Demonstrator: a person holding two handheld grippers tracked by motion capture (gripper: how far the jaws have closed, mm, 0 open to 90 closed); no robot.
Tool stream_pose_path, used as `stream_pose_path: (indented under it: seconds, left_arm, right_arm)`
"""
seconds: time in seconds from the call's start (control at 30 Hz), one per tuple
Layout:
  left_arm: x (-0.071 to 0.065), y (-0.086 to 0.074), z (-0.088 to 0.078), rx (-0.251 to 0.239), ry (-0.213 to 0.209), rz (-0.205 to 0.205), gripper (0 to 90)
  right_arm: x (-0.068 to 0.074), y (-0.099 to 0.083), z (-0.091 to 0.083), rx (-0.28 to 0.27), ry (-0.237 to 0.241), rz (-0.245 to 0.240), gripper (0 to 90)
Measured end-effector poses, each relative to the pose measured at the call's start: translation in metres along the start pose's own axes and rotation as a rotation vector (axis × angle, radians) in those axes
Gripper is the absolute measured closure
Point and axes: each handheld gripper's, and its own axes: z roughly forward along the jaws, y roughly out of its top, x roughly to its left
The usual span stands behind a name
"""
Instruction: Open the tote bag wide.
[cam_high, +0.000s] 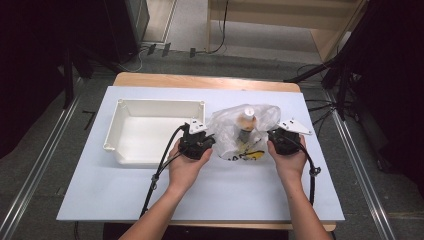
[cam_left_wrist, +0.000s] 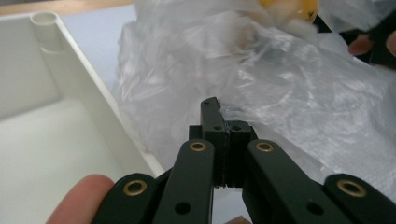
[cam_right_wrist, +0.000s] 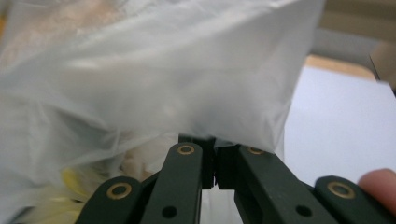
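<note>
Both grippers are clamped on the clear plastic bag (cam_high: 243, 132), left gripper (cam_high: 209, 141) at its nine o'clock edge, right gripper (cam_high: 271, 137) at three. Gripped from opposite sides, probably to spread the mouth around the bottle (cam_high: 246, 120) inside. The bag sits right of the white tray (cam_high: 122, 107).

Both grippers, left (cam_high: 209, 141) and right (cam_high: 271, 136), flanked a clear plastic bag (cam_high: 243, 131); a white tray (cam_high: 131, 106) stood left.
</note>
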Motion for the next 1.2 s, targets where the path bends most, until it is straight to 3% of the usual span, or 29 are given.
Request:
stream_pose_path:
  seconds: [0.03,0.1,0.13,0.23,0.3,0.37,0.43,0.47,0.6,0.67,0.87,1.03,1.2]
  left_arm:
    - [0.001,-0.003,0.002,0.008,0.002,-0.001,90.0]
    - [0.002,-0.004,0.002,0.011,0.005,-0.005,90.0]
    - [0.004,-0.005,0.002,0.016,0.005,-0.008,90.0]
    - [0.007,-0.007,0.002,0.012,0.007,-0.025,90.0]
    - [0.008,-0.007,0.0,0.009,0.0,-0.023,90.0]
    - [0.008,-0.007,-0.001,0.0,-0.003,-0.02,90.0]
    - [0.008,-0.007,-0.002,-0.008,-0.006,-0.022,90.0]
    - [0.008,-0.006,-0.003,-0.012,-0.005,-0.023,90.0]
    - [0.007,-0.006,-0.003,-0.011,-0.004,-0.024,90.0]
    - [0.007,-0.006,-0.002,-0.012,-0.005,-0.025,90.0]
    - [0.01,-0.004,-0.006,-0.036,-0.001,-0.049,90.0]
    - [0.014,-0.003,-0.009,-0.051,0.019,-0.069,90.0]
    - [0.016,-0.003,-0.01,-0.056,0.027,-0.072,90.0]
  right_arm:
    - [-0.006,-0.005,0.006,0.042,-0.016,0.024,90.0]
    - [-0.007,-0.007,0.007,0.056,-0.025,0.028,90.0]
    - [-0.012,-0.013,0.011,0.094,-0.048,0.036,90.0]
    - [-0.017,-0.018,0.012,0.102,-0.061,0.048,90.0]
    - [-0.024,-0.022,0.008,0.081,-0.03,0.084,79.9]
    - [-0.029,-0.023,0.001,0.041,0.044,0.107,64.8]
    - [-0.03,-0.02,-0.015,-0.01,0.09,0.086,46.0]
    - [-0.03,-0.02,-0.015,-0.01,0.09,0.086,46.0]
    - [-0.034,-0.014,-0.041,-0.102,0.082,0.083,34.2]
    - [-0.036,-0.01,-0.052,-0.134,0.092,0.067,31.4]
    - [-0.035,-0.003,-0.077,-0.162,0.067,0.018,29.4]
    - [-0.044,-0.005,-0.088,-0.171,0.018,0.027,31.2]
    - [-0.063,-0.011,-0.095,-0.162,-0.034,0.064,33.3]
